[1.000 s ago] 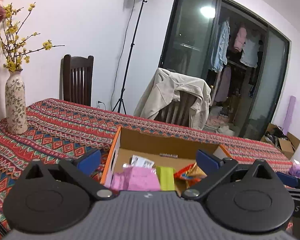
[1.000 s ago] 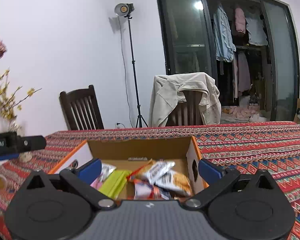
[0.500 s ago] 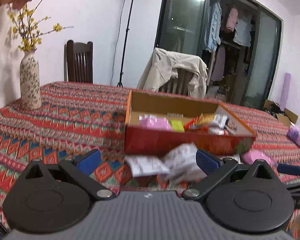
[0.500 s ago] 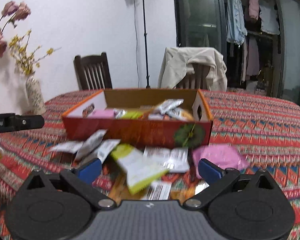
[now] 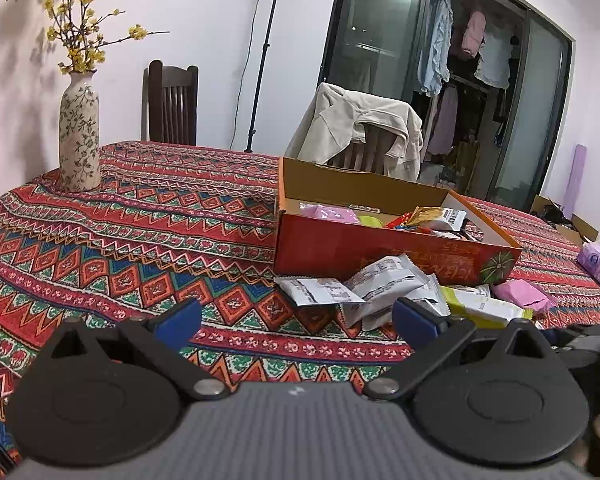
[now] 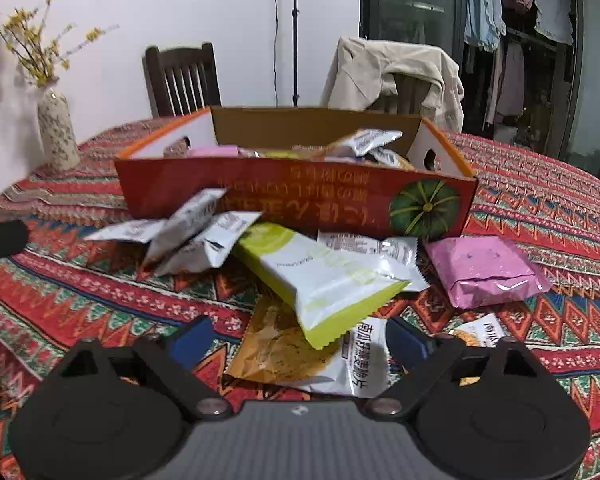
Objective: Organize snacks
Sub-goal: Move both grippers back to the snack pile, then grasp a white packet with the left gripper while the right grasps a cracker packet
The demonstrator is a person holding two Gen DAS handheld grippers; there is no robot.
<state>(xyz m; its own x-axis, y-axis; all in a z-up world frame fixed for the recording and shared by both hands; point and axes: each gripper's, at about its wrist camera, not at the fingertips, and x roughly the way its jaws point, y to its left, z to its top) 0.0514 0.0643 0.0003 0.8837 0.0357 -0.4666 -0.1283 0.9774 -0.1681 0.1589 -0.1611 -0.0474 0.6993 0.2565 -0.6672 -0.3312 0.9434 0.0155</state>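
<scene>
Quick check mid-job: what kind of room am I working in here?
Most likely a home dining room: a patterned tablecloth, wooden chair, flower vase, and laundry hanging behind glass doors.

We are seeing a red, blue and green zigzag tablecloth (image 6: pixel 540 216) filling the lower frame. At centre, an orange-red box (image 6: pixel 260 192) is showing a green pumpkin print. A lime-and-white packet (image 6: pixel 324 276) and a pink packet (image 6: pixel 484 268) are lying below it; upper left, a cream vase (image 5: pixel 79 136) is showing dark leaf sprigs.
</scene>
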